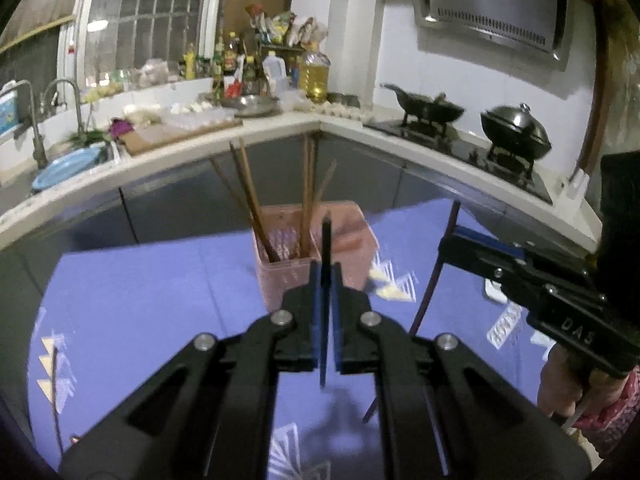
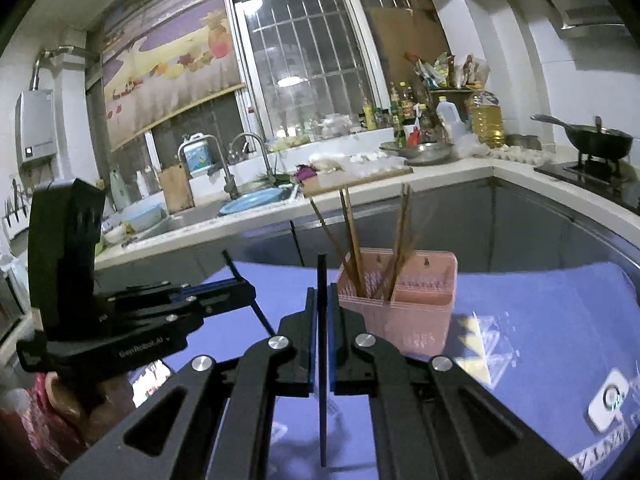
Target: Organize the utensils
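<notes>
A pink utensil holder point(image 1: 320, 276) point(image 2: 404, 320) stands on the purple tablecloth point(image 1: 152, 292) point(image 2: 540, 320), with several brown chopsticks point(image 1: 248, 192) point(image 2: 352, 232) upright in its rear compartments. My left gripper point(image 1: 327, 270) hovers just short of the holder, shut on a dark chopstick point(image 1: 327, 236) held upright. The right wrist view shows that left gripper point(image 2: 250, 292) at the left, its chopstick point(image 2: 262, 316) slanting. My right gripper point(image 2: 322, 292) is shut on another dark chopstick point(image 2: 323, 420), also upright, left of the holder. In the left wrist view the right gripper point(image 1: 446, 244) grips its chopstick point(image 1: 424, 304).
A white kitchen counter point(image 1: 280, 136) curves behind the table, with a sink and faucet point(image 2: 256, 152), bottles and two woks point(image 1: 516, 132) on the stove. A small white device point(image 2: 610, 400) lies on the cloth at the right. A person's hand point(image 2: 60, 396) holds the left gripper.
</notes>
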Demonstrator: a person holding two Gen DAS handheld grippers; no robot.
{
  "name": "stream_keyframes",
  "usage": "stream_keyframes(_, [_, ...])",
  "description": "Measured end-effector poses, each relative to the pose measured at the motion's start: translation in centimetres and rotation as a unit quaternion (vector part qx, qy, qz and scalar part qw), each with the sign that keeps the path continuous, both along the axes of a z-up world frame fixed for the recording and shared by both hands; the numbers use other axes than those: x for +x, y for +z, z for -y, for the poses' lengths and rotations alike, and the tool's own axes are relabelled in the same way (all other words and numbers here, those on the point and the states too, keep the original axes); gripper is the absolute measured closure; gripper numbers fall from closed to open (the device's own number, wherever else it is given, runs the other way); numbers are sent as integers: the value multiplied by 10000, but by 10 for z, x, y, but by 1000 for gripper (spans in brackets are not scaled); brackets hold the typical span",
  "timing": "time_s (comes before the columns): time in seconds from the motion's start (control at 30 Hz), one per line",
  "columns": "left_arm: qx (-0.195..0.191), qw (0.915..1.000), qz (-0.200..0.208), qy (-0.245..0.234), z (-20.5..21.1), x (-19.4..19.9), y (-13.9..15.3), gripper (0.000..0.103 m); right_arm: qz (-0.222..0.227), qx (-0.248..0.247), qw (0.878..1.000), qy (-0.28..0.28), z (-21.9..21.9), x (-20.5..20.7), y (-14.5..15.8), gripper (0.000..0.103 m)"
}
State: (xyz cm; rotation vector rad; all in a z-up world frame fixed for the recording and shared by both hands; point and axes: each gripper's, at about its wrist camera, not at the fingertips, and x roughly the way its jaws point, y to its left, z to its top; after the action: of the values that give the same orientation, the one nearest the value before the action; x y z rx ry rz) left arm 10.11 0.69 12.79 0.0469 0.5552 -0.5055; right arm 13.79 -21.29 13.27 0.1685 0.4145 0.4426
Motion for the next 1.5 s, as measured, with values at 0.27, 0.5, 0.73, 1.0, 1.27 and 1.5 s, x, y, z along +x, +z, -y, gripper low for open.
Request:
stream_keyframes(0.27, [-337, 9968, 667, 293, 4, 50, 98, 99, 490, 309, 9976, -384, 2, 67, 79, 98])
stream_keyframes(0.5, [-150, 9924, 1049, 619, 27, 95, 110, 99, 508, 252, 9950, -819, 12, 129, 76, 98])
stream_keyframes(0.73, [194, 9962, 541, 656, 46, 143, 50, 99, -47, 82, 9965, -828, 13, 159, 16, 98])
stream_keyframes(1.0, [425, 9953, -194, 846, 46, 155, 6, 73, -595, 16, 9969, -517, 0, 158, -3, 93])
stream_keyframes(1.27, [-327, 9935, 490, 972, 4, 85, 70, 69, 499, 543, 9957, -559, 13, 72, 66, 58])
stream_keyframes(1.5, [-384, 9865, 844, 1347, -29, -11, 41, 52, 796, 1167, 9881, -615, 36, -46, 31, 49])
